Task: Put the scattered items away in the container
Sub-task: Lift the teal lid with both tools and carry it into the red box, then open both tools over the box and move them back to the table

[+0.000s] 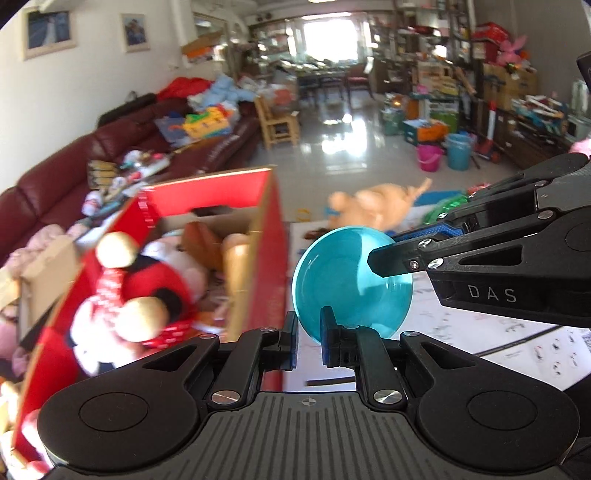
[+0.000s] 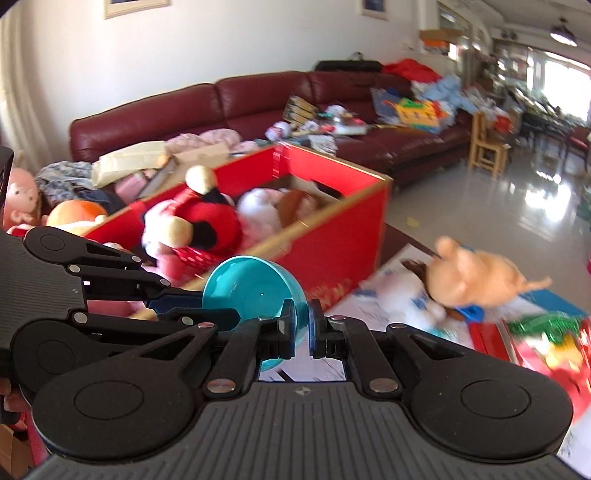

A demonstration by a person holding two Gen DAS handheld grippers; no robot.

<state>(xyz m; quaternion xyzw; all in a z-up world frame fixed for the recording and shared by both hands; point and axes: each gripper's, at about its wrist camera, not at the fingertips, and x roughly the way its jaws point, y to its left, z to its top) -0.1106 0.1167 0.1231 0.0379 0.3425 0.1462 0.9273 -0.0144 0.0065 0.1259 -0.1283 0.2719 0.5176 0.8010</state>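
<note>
left wrist view — left gripper (image 1: 308, 338) and right gripper (image 2: 303, 328) both pinch teal bowl (image 1: 351, 280); its base hidden.

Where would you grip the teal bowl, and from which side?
By its thin rim, coming edge-on from the side so one finger goes inside the teal bowl. The curved wall gives no flat grip. Both the left gripper and the right gripper pinch it this way.

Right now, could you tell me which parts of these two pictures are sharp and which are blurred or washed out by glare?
Left wrist view: the left gripper and teal bowl are sharp; the red box and its plush toys are motion-blurred; the far window is blown out, with glare on the floor.
Right wrist view: the right gripper is crisp; the tan plush toy is smeared; straight lines bow at the edges.
</note>
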